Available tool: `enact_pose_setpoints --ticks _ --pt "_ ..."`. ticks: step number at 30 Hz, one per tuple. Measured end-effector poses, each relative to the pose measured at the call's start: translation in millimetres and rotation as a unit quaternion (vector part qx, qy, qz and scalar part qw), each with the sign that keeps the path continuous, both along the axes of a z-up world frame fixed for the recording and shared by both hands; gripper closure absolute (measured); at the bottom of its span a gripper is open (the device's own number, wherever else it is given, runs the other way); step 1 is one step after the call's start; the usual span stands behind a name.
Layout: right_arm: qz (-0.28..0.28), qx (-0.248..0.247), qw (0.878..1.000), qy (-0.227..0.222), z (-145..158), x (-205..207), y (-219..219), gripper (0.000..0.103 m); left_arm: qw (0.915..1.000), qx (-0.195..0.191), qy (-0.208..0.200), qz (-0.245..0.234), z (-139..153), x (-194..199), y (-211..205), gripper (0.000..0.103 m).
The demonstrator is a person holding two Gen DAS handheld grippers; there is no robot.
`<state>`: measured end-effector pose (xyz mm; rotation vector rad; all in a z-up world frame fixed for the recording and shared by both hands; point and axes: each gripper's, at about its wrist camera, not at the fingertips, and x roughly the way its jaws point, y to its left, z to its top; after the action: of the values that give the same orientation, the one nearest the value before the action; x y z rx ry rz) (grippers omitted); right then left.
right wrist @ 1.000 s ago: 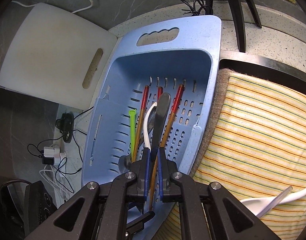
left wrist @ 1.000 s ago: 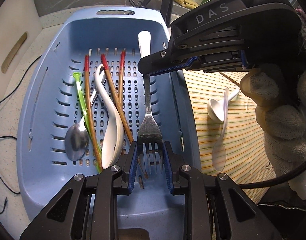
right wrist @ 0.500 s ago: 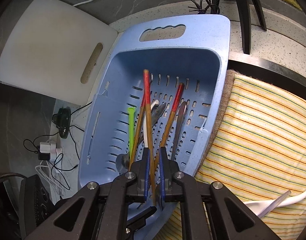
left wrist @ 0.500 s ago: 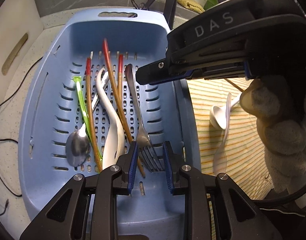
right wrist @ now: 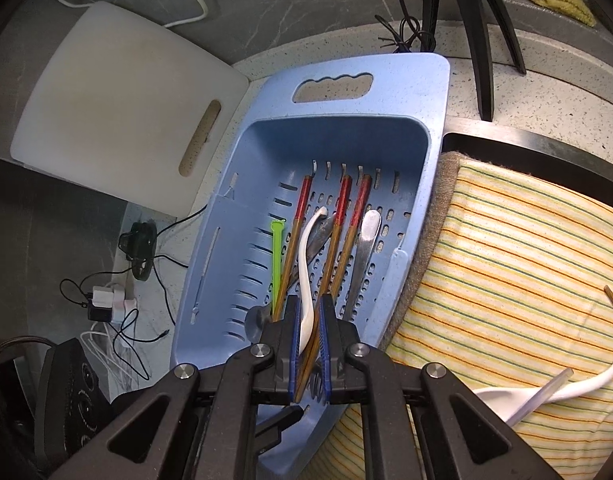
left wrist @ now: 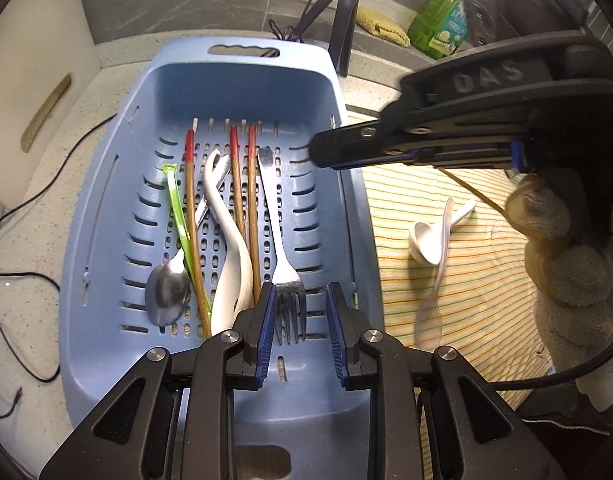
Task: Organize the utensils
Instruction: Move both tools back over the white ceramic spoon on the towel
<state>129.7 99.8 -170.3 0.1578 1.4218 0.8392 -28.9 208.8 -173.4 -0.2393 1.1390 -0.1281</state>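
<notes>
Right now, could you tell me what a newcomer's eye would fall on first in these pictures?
A blue slotted basket fills the middle, holding red-tipped chopsticks, a white ceramic spoon, a metal spoon, a green utensil and a fork. Right of it, a striped cloth bears two pale spoons.

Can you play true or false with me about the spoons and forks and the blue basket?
1. The metal fork lies inside the blue plastic basket. True.
2. Three red-tipped wooden chopsticks lie in the basket. True.
3. The bright green plastic utensil lies on the striped cloth. False: it lies in the basket.
4. A white ceramic spoon rests on the striped cloth, with a clear plastic spoon across it. True.
5. The left gripper squeezes the fork. False: its pads stand apart on either side of the tines.
</notes>
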Motion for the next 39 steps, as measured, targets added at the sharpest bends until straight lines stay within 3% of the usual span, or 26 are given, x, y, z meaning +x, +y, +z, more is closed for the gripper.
enact_pose_setpoints --ticks 10,19,28,39 --pt "-0.04 0.037 0.998 -0.017 28 1 -91 0.086 0.9997 0.003 -0.023 0.004 19 -10 -17 0.08" --pt "-0.12 0.04 0.992 0.012 11 11 -204 0.082 0.9992 0.001 -0.03 -0.026 25 -9 -65 0.079" --pt "-0.157 0.043 0.986 0.049 -18 3 -254 0.081 0.9972 0.012 -0.007 -0.073 10 3 -121 0.079" --pt "-0.17 0.048 0.983 0.054 -23 0 -293 0.081 0.995 0.05 0.028 -0.082 -18 19 -141 0.079"
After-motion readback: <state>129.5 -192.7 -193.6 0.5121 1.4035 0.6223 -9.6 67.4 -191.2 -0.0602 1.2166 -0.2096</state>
